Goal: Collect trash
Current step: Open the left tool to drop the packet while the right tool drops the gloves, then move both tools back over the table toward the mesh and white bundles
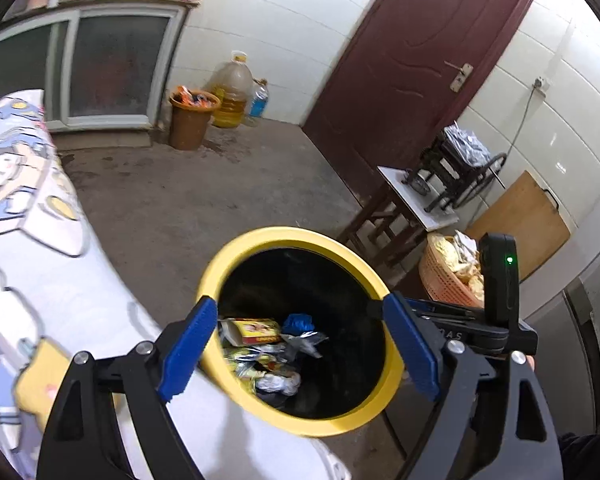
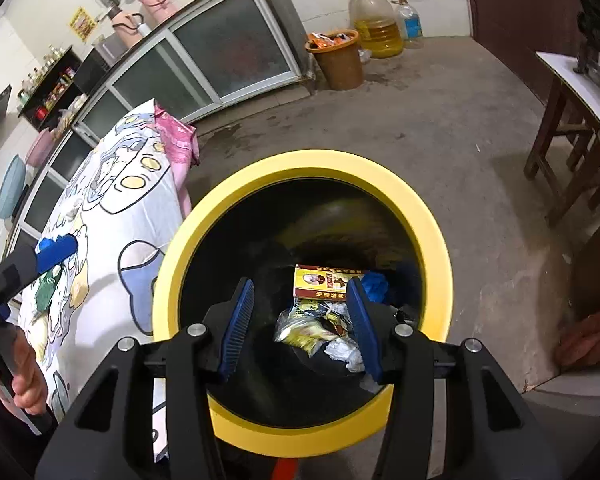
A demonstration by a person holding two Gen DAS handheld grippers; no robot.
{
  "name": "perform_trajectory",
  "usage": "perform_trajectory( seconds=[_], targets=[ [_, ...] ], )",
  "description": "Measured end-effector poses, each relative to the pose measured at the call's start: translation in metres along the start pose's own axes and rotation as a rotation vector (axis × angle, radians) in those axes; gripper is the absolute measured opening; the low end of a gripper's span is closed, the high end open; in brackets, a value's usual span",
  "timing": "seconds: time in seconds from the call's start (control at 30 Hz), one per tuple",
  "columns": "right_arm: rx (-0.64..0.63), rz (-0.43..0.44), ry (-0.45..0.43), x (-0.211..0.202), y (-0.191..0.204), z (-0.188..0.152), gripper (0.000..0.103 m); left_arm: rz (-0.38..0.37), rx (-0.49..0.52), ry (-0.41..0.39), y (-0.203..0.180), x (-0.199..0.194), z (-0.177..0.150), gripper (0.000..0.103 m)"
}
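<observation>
A black trash bin with a yellow rim [image 1: 260, 240] [image 2: 432, 216] stands on the floor beside the table. Inside lie a yellow-red box [image 1: 256, 330] [image 2: 320, 282], wrappers [image 2: 308, 330], crumpled white paper [image 1: 278, 382] [image 2: 346, 350] and a blue scrap [image 1: 298, 322] [image 2: 374, 284]. My left gripper [image 1: 300, 348] is open and empty above the bin's near left side. My right gripper [image 2: 300, 332] is open and empty, straight over the bin's mouth. The right gripper also shows in the left wrist view [image 1: 460, 320]; the left one shows in the right wrist view [image 2: 56, 250].
A table with a cartoon-print cloth [image 1: 28, 240] [image 2: 112, 216] is left of the bin. An orange bucket of trash [image 1: 190, 120] [image 2: 338, 60], oil jug [image 2: 376, 24] and cabinet [image 1: 100, 68] stand at the far wall. A wooden stool [image 2: 572, 136] and pink basket [image 1: 448, 276] are right.
</observation>
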State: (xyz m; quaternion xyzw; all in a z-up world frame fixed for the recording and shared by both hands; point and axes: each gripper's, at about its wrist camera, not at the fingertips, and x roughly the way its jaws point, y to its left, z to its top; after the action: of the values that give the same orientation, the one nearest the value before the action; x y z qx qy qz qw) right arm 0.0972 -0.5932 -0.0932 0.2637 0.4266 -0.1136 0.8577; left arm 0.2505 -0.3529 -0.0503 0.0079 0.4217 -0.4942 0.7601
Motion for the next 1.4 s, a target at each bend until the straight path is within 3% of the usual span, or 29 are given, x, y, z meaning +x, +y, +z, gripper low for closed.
perform_trajectory(
  seconds=[0.33, 0.6, 0.8, 1.0, 1.13, 1.4],
  targets=[
    [-0.154, 0.033, -0.052, -0.005, 0.071, 0.010, 0.046, 0.172, -0.039, -0.120, 0.068, -0.112, -0.025, 0.083],
    [-0.319, 0.106, -0.044, 0.014, 0.155, 0.016, 0.046, 0.419, -0.076, -0.188, 0.142, -0.229, -0.070, 0.087],
    [-0.468, 0.165, -0.032, 0.037, 0.239, 0.018, 0.046, 0.585, -0.197, -0.208, 0.209, -0.291, -0.088, 0.087],
    [-0.625, 0.223, -0.032, 0.068, 0.328, 0.029, 0.046, 0.626, -0.295, -0.204, 0.273, -0.312, -0.081, 0.087],
    [-0.746, 0.225, -0.040, 0.096, 0.383, 0.041, 0.046, 0.645, -0.372, -0.180, 0.310, -0.305, -0.062, 0.087],
    [-0.910, 0.237, -0.027, 0.149, 0.458, 0.059, 0.047, 0.553, -0.580, -0.121, 0.380, -0.286, -0.032, 0.087]
  ],
)
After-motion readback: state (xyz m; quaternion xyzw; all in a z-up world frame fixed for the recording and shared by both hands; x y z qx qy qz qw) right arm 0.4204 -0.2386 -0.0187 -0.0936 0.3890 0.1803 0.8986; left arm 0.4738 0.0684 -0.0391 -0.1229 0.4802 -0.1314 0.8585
